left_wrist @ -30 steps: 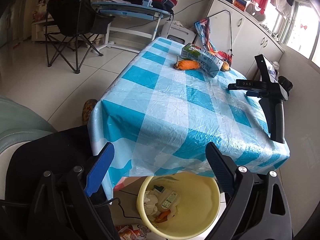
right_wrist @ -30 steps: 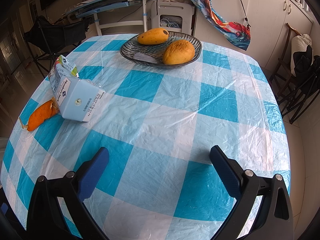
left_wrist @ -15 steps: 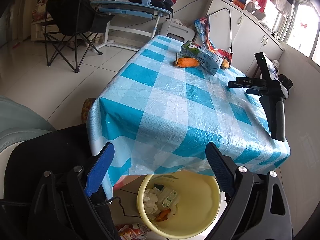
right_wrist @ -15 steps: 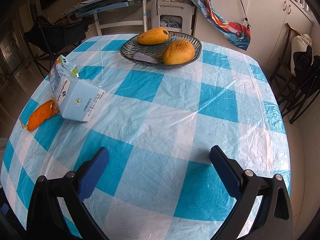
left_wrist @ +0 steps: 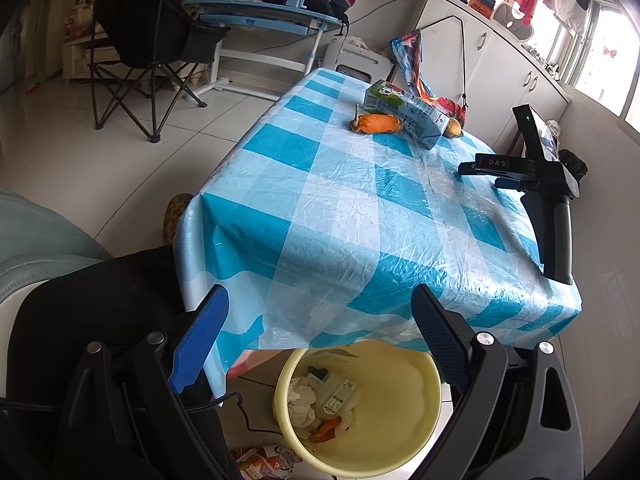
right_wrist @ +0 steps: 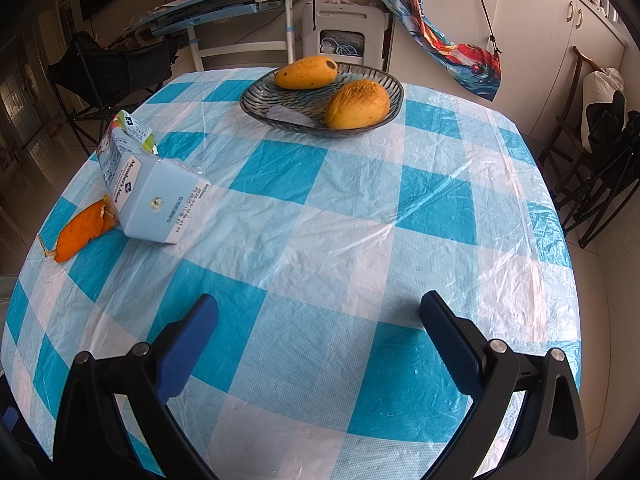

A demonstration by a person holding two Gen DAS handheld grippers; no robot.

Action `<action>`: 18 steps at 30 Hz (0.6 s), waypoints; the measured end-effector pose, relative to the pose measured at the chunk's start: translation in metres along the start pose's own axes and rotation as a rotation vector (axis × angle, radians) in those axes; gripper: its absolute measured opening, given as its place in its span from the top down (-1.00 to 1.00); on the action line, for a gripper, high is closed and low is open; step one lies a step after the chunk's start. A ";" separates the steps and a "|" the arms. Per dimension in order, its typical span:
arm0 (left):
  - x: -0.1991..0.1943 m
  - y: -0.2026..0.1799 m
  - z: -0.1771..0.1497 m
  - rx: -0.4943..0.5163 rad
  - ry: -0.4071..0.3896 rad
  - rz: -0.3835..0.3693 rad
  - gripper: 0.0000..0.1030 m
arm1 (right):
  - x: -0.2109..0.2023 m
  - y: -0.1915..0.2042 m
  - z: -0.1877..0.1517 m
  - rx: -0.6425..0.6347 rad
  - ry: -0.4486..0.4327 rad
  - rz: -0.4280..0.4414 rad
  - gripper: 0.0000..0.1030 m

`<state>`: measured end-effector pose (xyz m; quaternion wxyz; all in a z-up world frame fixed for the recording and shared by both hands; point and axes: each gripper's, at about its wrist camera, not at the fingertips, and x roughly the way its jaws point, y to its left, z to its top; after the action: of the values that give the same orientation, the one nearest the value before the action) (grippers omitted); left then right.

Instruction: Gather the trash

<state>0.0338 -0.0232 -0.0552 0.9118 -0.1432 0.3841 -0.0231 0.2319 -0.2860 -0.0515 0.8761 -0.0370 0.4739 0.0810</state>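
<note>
A light blue milk carton (right_wrist: 148, 192) lies on its side on the blue checked tablecloth (right_wrist: 320, 248), with an orange peel (right_wrist: 82, 230) touching its left side. Both also show in the left wrist view, the carton (left_wrist: 404, 114) and the peel (left_wrist: 376, 123) at the table's far end. My left gripper (left_wrist: 318, 336) is open and empty, held off the table's near edge above a yellow bin (left_wrist: 408, 456) holding several scraps. My right gripper (right_wrist: 318, 332) is open and empty above the near part of the table; its body (left_wrist: 536, 184) shows in the left wrist view.
A glass dish (right_wrist: 390, 114) with two mangoes (right_wrist: 358, 104) stands at the table's far side. A black folding chair (left_wrist: 148, 52) and a desk (left_wrist: 260, 20) stand on the tiled floor to the left. White cabinets (left_wrist: 500, 64) line the right wall. A wrapper (left_wrist: 264, 462) lies on the floor by the bin.
My left gripper has drawn back and risen a little, so the table looks farther away. The right gripper and the things on the table have not moved.
</note>
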 end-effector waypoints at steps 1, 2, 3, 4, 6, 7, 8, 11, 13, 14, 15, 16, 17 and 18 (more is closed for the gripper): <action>0.000 0.000 0.000 -0.001 0.000 0.000 -0.73 | 0.000 0.000 0.000 0.000 0.000 0.000 -0.87; 0.000 0.000 0.000 -0.002 0.001 0.000 -0.73 | 0.000 0.000 0.000 0.000 0.000 0.000 -0.87; 0.000 0.001 0.000 -0.003 0.001 0.001 -0.73 | 0.000 0.000 0.000 0.000 0.000 0.000 -0.87; 0.000 0.001 0.000 -0.004 0.001 0.001 -0.73 | 0.000 0.000 0.000 0.000 0.000 0.000 -0.87; 0.001 0.001 0.000 -0.004 0.002 0.001 -0.73 | 0.000 0.000 0.000 0.000 0.000 0.000 -0.87; 0.000 0.001 0.000 -0.004 0.001 0.002 -0.73 | 0.000 0.000 0.000 0.000 0.000 0.000 -0.87; 0.000 0.001 0.000 -0.005 0.000 0.002 -0.73 | 0.000 0.000 0.000 0.000 0.000 0.000 -0.87; 0.000 0.002 0.001 -0.011 -0.003 0.006 -0.73 | 0.000 0.000 0.000 -0.001 0.000 0.000 -0.87; 0.001 0.002 0.001 -0.013 -0.003 0.009 -0.73 | 0.000 0.000 0.000 -0.001 0.000 0.000 -0.87; 0.001 0.002 0.001 -0.012 -0.002 0.011 -0.73 | 0.000 0.000 0.000 -0.001 0.000 0.000 -0.87; 0.001 0.002 0.001 -0.011 0.000 0.014 -0.73 | 0.000 0.000 0.000 -0.001 0.000 0.000 -0.87; 0.001 0.002 0.001 -0.011 0.000 0.015 -0.73 | 0.000 0.000 0.000 -0.001 0.000 0.000 -0.87; 0.001 0.002 0.001 -0.013 0.002 0.014 -0.73 | 0.000 0.000 0.000 -0.001 0.000 0.000 -0.87; 0.001 0.001 0.001 -0.016 0.003 0.012 -0.73 | 0.000 0.000 0.000 0.000 0.000 0.001 -0.87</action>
<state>0.0352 -0.0217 -0.0552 0.9103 -0.1480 0.3863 -0.0151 0.2322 -0.2862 -0.0516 0.8761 -0.0370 0.4738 0.0814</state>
